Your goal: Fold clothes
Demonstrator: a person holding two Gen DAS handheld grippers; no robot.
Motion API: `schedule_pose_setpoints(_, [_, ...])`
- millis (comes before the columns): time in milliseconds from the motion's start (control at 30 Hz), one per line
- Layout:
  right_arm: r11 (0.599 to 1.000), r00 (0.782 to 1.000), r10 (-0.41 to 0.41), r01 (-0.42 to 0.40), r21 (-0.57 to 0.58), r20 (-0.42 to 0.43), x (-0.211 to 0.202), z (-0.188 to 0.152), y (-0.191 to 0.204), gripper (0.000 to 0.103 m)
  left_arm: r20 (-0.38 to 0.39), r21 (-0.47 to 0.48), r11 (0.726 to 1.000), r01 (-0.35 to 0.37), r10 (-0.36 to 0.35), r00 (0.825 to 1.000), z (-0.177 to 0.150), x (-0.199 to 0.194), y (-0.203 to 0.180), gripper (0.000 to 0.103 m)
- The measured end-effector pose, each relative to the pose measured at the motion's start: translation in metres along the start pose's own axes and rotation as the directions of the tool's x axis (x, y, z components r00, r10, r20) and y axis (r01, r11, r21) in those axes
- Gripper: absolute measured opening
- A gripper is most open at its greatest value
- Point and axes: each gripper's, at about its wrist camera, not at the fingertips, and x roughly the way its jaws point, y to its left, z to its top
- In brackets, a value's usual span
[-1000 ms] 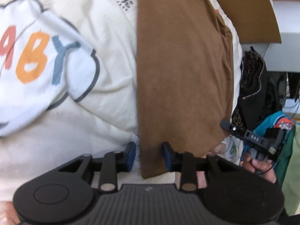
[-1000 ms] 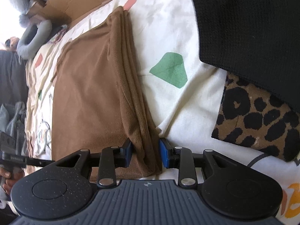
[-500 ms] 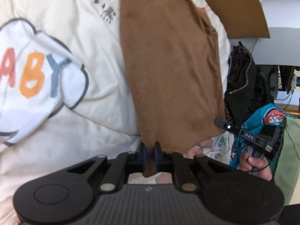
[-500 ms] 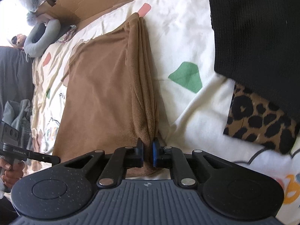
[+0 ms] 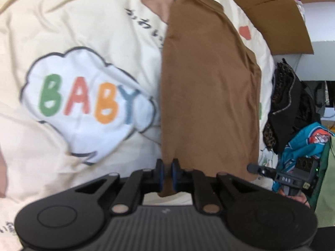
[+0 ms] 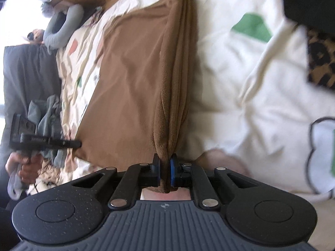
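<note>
The left gripper (image 5: 166, 174) is clamped tight on one near corner of the brown garment (image 5: 209, 96), and the right gripper (image 6: 165, 173) pinches the other near corner, at the bunched folded edge. The garment lies stretched away from both across a cream quilt (image 5: 88, 31) (printed with a "BABY" cloud (image 5: 83, 102)), with leopard-print fabric (image 6: 320, 62) well apart.

The brown garment (image 6: 134, 79) is soft matt cloth with a short fuzzy nap, thickest along its folded edge. Beneath it, the cream quilt (image 5: 88, 33) is smooth printed cotton-like fabric. At 1 o'clock sits plain matt cardboard (image 5: 278, 14). The left gripper (image 5: 166, 175) and right gripper (image 6: 165, 172) are matt black plastic with ribbed housings, blue pads and dull metal pins.
</note>
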Motion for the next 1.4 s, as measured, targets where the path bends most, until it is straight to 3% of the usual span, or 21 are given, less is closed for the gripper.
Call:
schedule_pose_setpoints(233, [0.999, 0.997, 0.000, -0.002, -0.033, -0.080, 0.019, -0.010, 0.011, 0.007, -0.031, 0.016, 0.998, -0.059, 0.059, 0.998, -0.001, 0.005, 0.016, 0.009])
schedule_pose_setpoints(367, [0.998, 0.994, -0.036, 0.030, -0.064, -0.098, 0.017, -0.007, 0.016, 0.012, -0.036, 0.051, 0.992, -0.112, 0.114, 0.993, 0.005, 0.009, 0.013, 0.020])
schedule_pose_setpoints(500, [0.996, 0.996, -0.048, 0.042, -0.074, -0.073, 0.003, 0.001, 0.017, 0.036, 0.008, 0.071, 0.987, -0.147, 0.147, 0.989, 0.016, 0.001, 0.007, 0.031])
schedule_pose_setpoints(600, [0.997, 0.998, -0.047, 0.044, -0.064, -0.044, -0.006, 0.010, 0.015, 0.037, 0.044, 0.062, 0.990, -0.130, 0.128, 0.991, 0.027, -0.004, 0.001, 0.040])
schedule_pose_setpoints(700, [0.997, 0.999, -0.048, 0.047, -0.056, -0.013, -0.014, 0.020, 0.012, 0.047, 0.078, 0.064, 0.992, -0.112, 0.107, 0.991, 0.038, -0.007, -0.005, 0.045])
schedule_pose_setpoints(867, [0.994, 0.995, -0.087, 0.089, -0.064, 0.043, -0.015, 0.039, 0.010, 0.048, 0.120, 0.068, 0.994, -0.090, 0.081, 0.989, 0.053, -0.005, -0.004, 0.049])
schedule_pose_setpoints(1033, [0.992, 0.992, -0.108, 0.112, -0.063, 0.072, 0.002, 0.062, 0.011, 0.048, 0.149, 0.126, 0.984, -0.122, 0.103, 0.983, 0.066, 0.007, -0.013, 0.052])
schedule_pose_setpoints(1400, [0.975, 0.969, -0.213, 0.218, -0.031, 0.125, 0.024, 0.095, 0.001, 0.048, 0.203, 0.149, 0.979, -0.140, 0.108, 0.973, 0.088, 0.016, -0.020, 0.054])
